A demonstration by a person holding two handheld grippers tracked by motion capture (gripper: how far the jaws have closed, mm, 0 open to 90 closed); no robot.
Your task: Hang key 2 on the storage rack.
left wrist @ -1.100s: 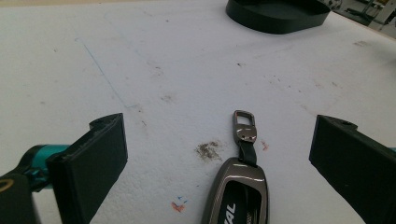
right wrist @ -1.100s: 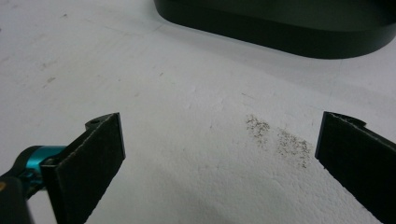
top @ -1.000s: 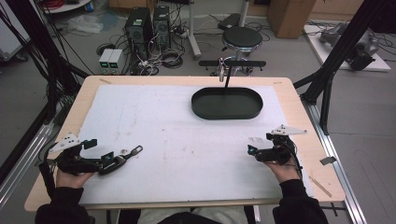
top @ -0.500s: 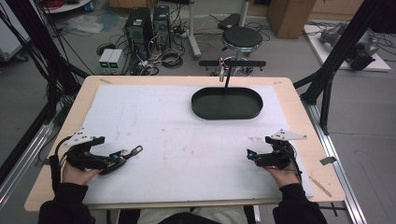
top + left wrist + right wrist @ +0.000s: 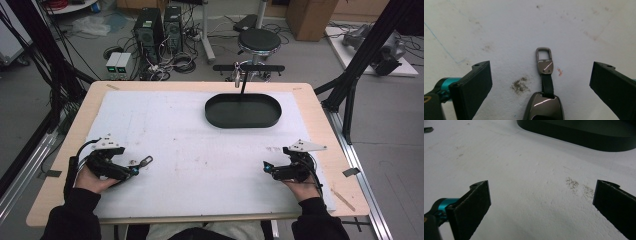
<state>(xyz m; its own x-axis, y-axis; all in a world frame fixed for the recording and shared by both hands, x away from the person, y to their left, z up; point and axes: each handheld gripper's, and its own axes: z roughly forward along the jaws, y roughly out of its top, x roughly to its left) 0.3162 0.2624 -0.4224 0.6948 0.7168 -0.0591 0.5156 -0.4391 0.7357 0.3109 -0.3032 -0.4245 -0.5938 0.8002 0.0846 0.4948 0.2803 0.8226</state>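
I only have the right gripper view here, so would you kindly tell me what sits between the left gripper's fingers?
Observer: A dark metal key fob lies between them, untouched, fingers wide apart.
Operator: Which way does it point?
Observer: Its strap and metal loop lead away from the left gripper, toward the middle of the white mat.
Operator: Where is the black tray relative to it?
Observer: The black oval tray sits far off, at the far side of the table, nearer the right gripper.
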